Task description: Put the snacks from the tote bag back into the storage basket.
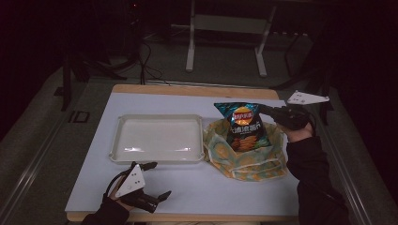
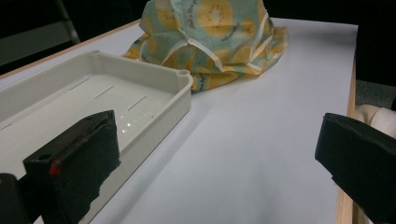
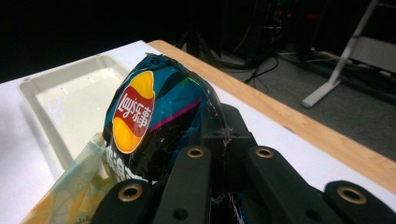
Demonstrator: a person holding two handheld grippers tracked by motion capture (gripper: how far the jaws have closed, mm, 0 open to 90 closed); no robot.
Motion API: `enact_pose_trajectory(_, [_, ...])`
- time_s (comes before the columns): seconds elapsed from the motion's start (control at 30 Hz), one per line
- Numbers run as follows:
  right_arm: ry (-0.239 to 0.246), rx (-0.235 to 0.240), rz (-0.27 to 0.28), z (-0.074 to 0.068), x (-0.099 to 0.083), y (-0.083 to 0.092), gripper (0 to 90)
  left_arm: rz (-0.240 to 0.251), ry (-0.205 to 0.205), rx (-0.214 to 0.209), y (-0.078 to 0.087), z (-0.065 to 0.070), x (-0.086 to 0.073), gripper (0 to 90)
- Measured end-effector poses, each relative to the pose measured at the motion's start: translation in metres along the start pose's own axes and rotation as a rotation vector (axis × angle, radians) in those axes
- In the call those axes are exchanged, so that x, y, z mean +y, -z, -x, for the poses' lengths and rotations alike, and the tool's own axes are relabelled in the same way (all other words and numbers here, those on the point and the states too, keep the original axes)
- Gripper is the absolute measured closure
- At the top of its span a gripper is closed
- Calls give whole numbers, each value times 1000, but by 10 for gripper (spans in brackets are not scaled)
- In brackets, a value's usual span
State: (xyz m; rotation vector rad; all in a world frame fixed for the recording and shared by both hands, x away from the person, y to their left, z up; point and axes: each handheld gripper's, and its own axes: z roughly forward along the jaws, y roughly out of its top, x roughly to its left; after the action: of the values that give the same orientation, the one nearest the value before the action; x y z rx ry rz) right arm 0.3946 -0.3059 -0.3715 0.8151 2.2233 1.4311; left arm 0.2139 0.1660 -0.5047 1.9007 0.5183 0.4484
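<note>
A blue bag of crisps (image 1: 244, 125) with a red and yellow logo stands upright, its lower half inside a yellow-patterned cloth bag (image 1: 244, 159) at the table's right. My right gripper (image 1: 268, 111) is shut on the crisp bag's top right corner. In the right gripper view the crisp bag (image 3: 149, 121) bulges just ahead of the closed jaws, above the cloth bag (image 3: 70, 191). My left gripper (image 1: 157, 180) rests open near the table's front left, jaws wide apart with nothing between them. In the left gripper view, the open left gripper (image 2: 219, 163) faces the cloth bag (image 2: 219, 37).
An empty white tray (image 1: 157, 138) lies left of the cloth bag on the white table top (image 1: 225, 187); the tray rim (image 2: 140, 70) is close to my left jaw. Beyond the table's wooden far edge (image 3: 299, 121) stand a metal stand's legs (image 1: 190, 51) and cables on the floor.
</note>
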Motion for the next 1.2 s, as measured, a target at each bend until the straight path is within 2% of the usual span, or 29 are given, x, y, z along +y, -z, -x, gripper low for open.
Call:
enact_pose_trajectory(0.43, [20,-34,49,-1,26,17,900,-1,-4,1,0,0,0,3])
enact_pose_trajectory(0.7, [43,-72,92,-1,56,33,900,1,-3,4,1,0,0,3])
enact_pose_trajectory(0.9, [60,-93,101,-2,74,40,900,2,-2,2,1,0,0,3])
enact_pose_trajectory(0.93, [67,-97,102,-3,82,43,900,2,-2,2,1,0,0,3])
enact_pose_trajectory(1.2, [88,-111,123,-13,102,48,900,5,-1,2,1,0,0,3])
